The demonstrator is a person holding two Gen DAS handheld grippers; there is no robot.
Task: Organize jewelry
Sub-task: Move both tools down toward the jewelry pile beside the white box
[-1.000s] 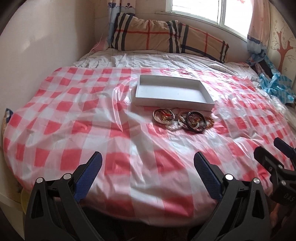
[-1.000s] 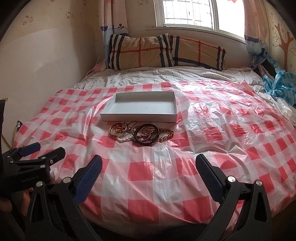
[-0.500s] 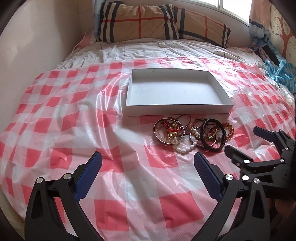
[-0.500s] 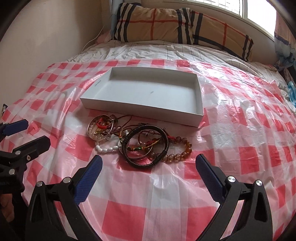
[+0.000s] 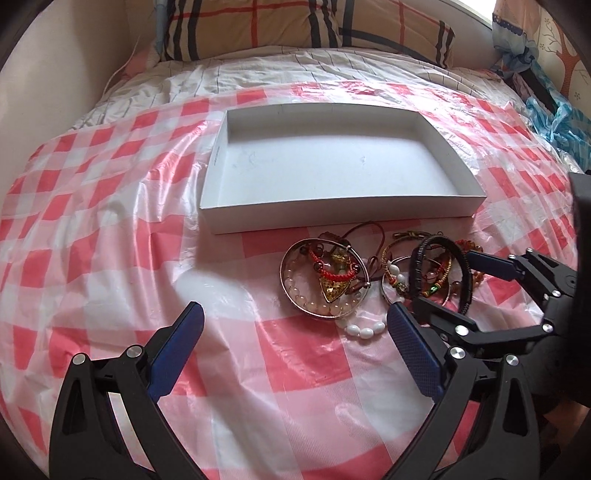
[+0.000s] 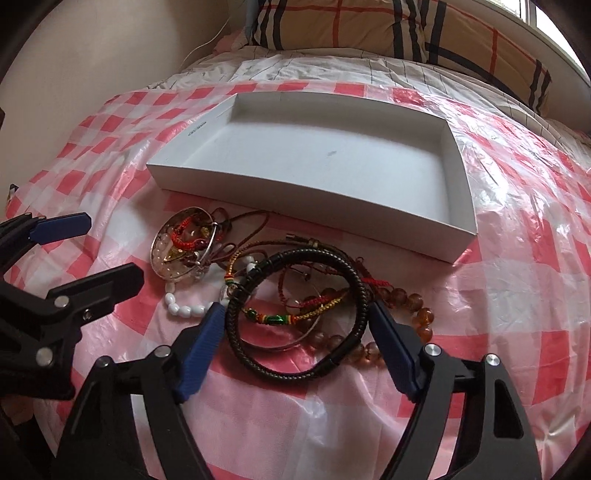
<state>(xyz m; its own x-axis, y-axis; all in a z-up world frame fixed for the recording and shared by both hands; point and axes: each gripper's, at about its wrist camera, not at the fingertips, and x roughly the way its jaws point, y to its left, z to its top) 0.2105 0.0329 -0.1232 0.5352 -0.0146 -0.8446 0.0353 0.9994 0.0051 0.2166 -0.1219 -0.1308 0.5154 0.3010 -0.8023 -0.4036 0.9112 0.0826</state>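
Both grippers have their jaws spread wide with nothing between the pads: the right gripper point(image 6: 295, 328) has a blue pad on either side of the black braided bracelet point(image 6: 295, 314), not closed on it, while the left gripper point(image 5: 291, 343) is low over bare cloth, its right pad just beside the white bead strand point(image 5: 364, 328).

A red-and-white checked plastic cloth point(image 5: 110, 221) covers the bed, with a striped pillow point(image 5: 295, 26) at 12 o'clock against the wall. On the cloth lies a shallow white box point(image 5: 332, 210), open side up. Just at its 6 o'clock edge sits the jewelry pile point(image 6: 266, 280), touching or nearly touching the box wall.

Within the pile, the black braided bracelet lies at 3 o'clock, over cord bracelets and a thin metal bangle. A silver bangle point(image 5: 291, 291) at 9 o'clock rings a red cord and a gold pendant. Amber beads point(image 6: 410, 306) curve at the far 3 o'clock edge.
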